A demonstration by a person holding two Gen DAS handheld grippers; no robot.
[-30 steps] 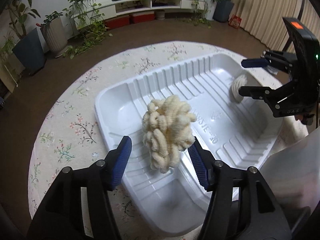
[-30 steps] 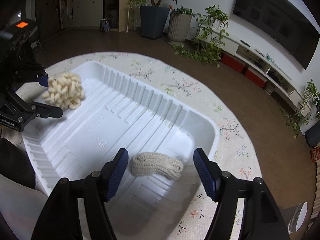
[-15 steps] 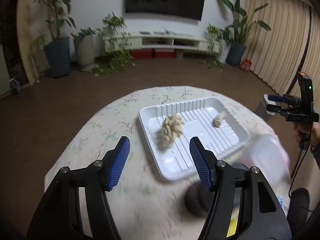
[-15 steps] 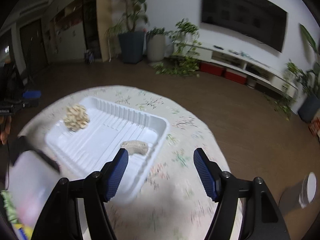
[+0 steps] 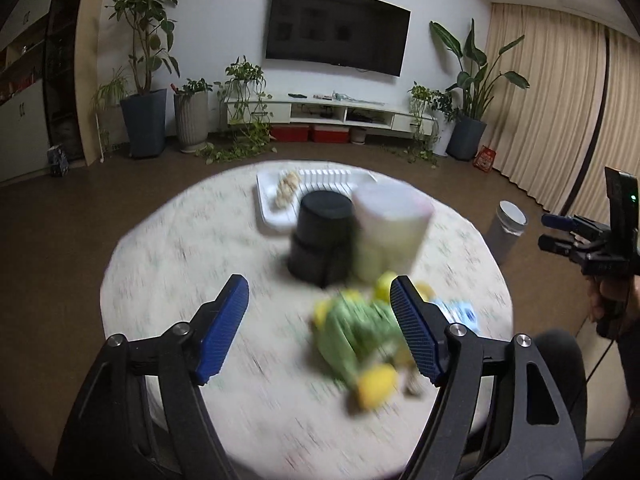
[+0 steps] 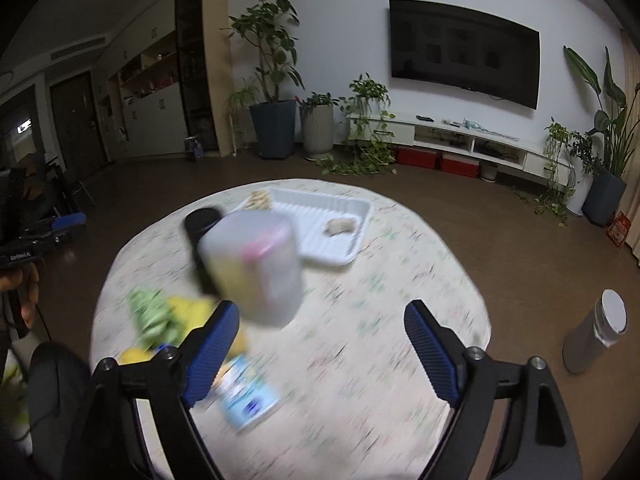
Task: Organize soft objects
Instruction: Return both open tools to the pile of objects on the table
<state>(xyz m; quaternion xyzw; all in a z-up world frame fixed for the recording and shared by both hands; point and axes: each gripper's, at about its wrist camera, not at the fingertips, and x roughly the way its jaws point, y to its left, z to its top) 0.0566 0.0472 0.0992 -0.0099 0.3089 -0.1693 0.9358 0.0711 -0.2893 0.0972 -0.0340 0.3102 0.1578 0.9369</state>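
Note:
A white ribbed tray [image 5: 266, 200] [image 6: 360, 210] lies at the far side of the round table. In it lie a cream knotted soft ball [image 5: 288, 192] [image 6: 259, 199] and a beige knitted piece [image 6: 340, 226]. A blurred green and yellow soft toy [image 5: 360, 332] [image 6: 156, 316] lies near the table's front. My left gripper [image 5: 320, 320] is open and empty, held back above the near table. My right gripper [image 6: 320, 344] is open and empty, also held back; it shows at the right edge of the left wrist view [image 5: 560, 232].
A black cylinder [image 5: 324, 236] [image 6: 200, 224] and a translucent lidded tub [image 5: 390, 232] [image 6: 256, 268] stand mid-table. A blue and white packet [image 5: 460, 312] [image 6: 250, 400] lies near the front. A grey bin [image 5: 506, 232] [image 6: 596, 336] stands on the floor by the table.
Both grippers pulled far back and up from the tray, leaving the cream ball and the knitted piece in it. The whole table has come into view.

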